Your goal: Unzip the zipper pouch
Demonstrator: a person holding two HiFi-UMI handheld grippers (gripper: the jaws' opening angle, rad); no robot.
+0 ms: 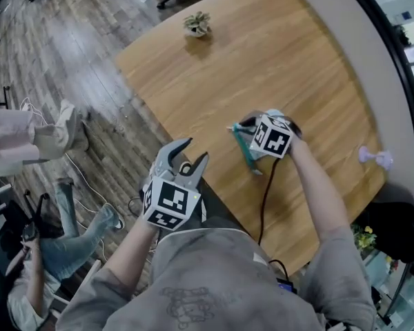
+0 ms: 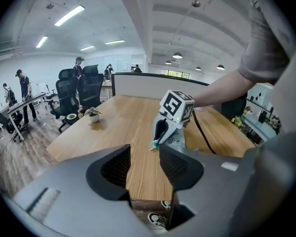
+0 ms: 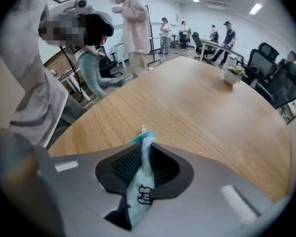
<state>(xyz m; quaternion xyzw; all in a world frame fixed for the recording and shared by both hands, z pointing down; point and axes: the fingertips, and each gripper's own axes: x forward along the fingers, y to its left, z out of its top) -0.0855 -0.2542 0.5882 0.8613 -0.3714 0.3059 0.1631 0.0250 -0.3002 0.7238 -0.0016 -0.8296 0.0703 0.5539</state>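
Note:
A pale blue zipper pouch [image 3: 144,181] with a teal zipper edge and a small white pull at its end stands pinched between the pads of my right gripper [image 3: 145,149], which is shut on it. In the head view the pouch [image 1: 245,150] hangs from the right gripper [image 1: 252,142] just over the wooden table [image 1: 276,61]. My left gripper [image 1: 184,161] is held off the table's near left edge, above the floor. It is open with nothing between its fingers. The left gripper view shows its jaws [image 2: 144,152] pointing towards the right gripper [image 2: 163,132] and the pouch [image 2: 173,141].
A small potted plant [image 1: 196,23] stands at the table's far corner and a purple object [image 1: 376,157] lies near its right edge. A black cable [image 1: 265,198] runs from the right gripper across the table. People and office chairs are on the floor to the left.

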